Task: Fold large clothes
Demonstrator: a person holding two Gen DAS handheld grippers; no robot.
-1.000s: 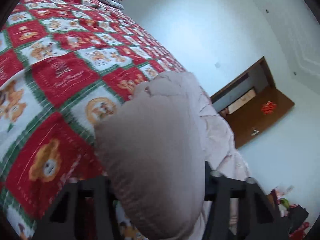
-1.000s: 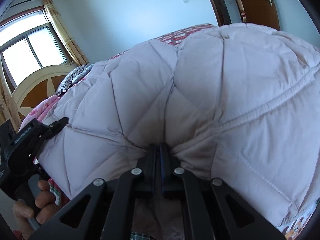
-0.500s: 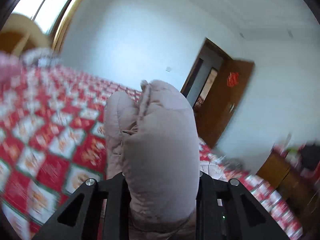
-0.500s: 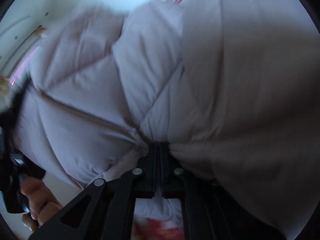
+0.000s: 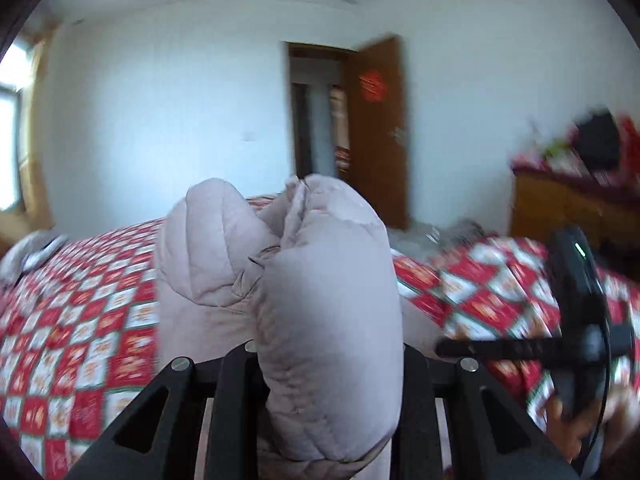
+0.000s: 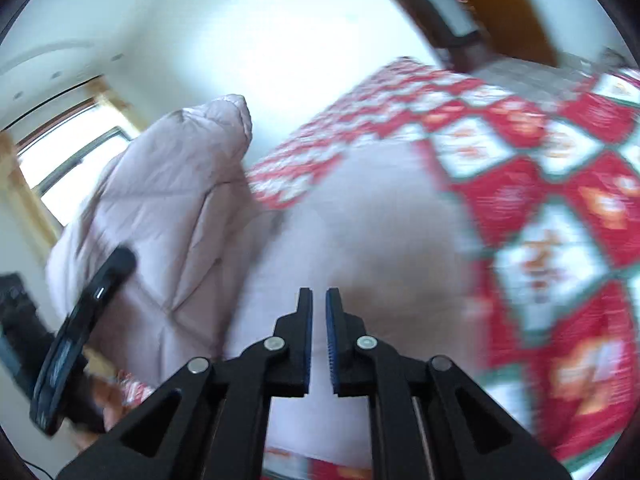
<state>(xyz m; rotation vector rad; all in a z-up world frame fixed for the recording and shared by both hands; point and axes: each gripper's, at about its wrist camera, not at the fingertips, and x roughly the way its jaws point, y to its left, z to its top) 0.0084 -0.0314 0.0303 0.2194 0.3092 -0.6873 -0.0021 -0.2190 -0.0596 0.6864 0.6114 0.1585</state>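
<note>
Puffer jacket [image 5: 320, 320]: pale pink, quilted, a thick bunch raised above the bed, the rest lying on the bedspread [image 6: 360, 220].
Left gripper [image 5: 328, 364]: clamped on that bunch.
Right gripper [image 6: 318, 300]: jaws a narrow slit apart, holding nothing, over the jacket.
Bedspread [image 5: 80, 320]: red-and-white patchwork.
Door [image 5: 376, 128]: brown, ajar.

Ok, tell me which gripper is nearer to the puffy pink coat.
Left. The left gripper is clamped on a bunched part of the coat, holding it up. The right gripper holds nothing, slightly open just above the coat's lower part on the bed.
</note>
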